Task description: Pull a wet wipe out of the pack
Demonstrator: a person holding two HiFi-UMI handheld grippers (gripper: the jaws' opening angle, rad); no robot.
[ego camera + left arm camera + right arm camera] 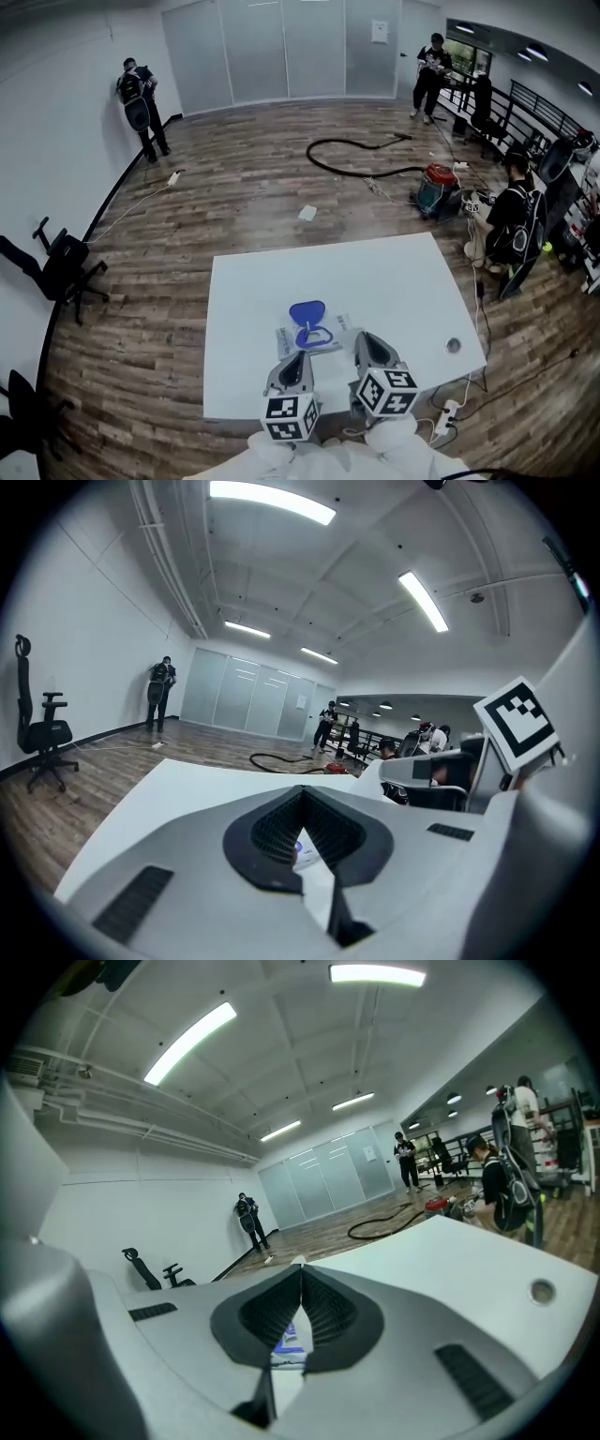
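A wet wipe pack (317, 339) lies near the front edge of the white table (375, 281), its blue lid (307, 313) flipped up and open. My left gripper (298, 358) is at the pack's near left corner, and my right gripper (364, 341) is at its right end. In the left gripper view the jaws of the left gripper (302, 795) meet at their tips, and a bit of the pack (307, 854) shows through the gap behind them. The right gripper (301, 1269) is likewise shut, with the pack's printed label (288, 1341) showing behind the tips. Neither holds a wipe.
A round cable hole (453, 345) sits near the table's right edge. On the wooden floor are a red and teal vacuum (439, 187) with a black hose (352, 157), an office chair (61, 267) at the left and a power strip (448, 412). Several people stand or crouch far off.
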